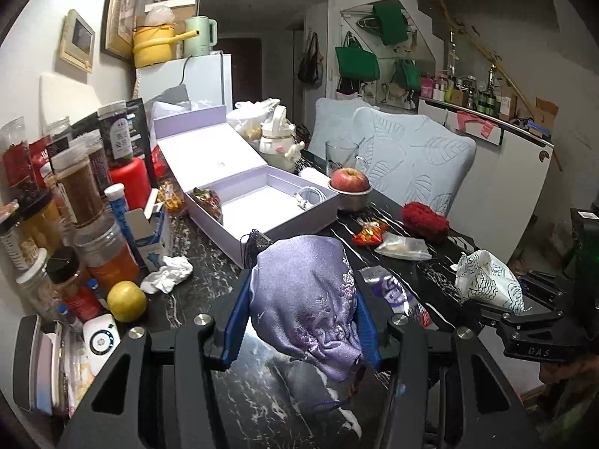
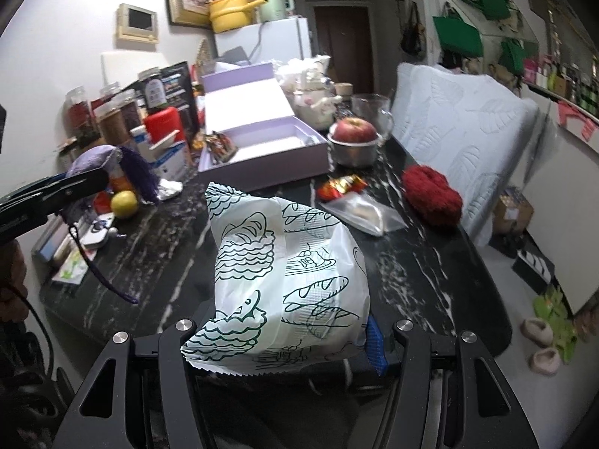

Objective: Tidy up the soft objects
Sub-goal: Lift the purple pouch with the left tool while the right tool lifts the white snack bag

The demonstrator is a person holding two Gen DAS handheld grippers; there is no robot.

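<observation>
Currently, both grippers carry a soft item above the near end of the table.

Left gripper: jaws pinching the purple satin pouch from both sides; the blue pads press into the fabric.

Pouch position: lifted off the table, bulging up between the fingers, cord and tassel hanging below. Judged reason: a side pinch keeps slack cloth from slipping during transport.

Right gripper: jaws pinching the lower edge of the white printed bag; one blue pad shows at its right side.

Bag position: held upright above the table, near centre of the right wrist view. Judged reason: gripping the sealed edge avoids crushing the contents.

Open lavender box: far of both grippers, lid folded back, mostly vacant; a likely destination, though this is a judgement only.

Red fuzzy item: on the table, right of the box, near the table's right edge; not yet collected.

Surface: black marble-pattern table, glossy; jars and bottles crowd its left side.

Room: white fridge at far left, pale quilted chairs to the right, green bags hung on the far wall.
</observation>
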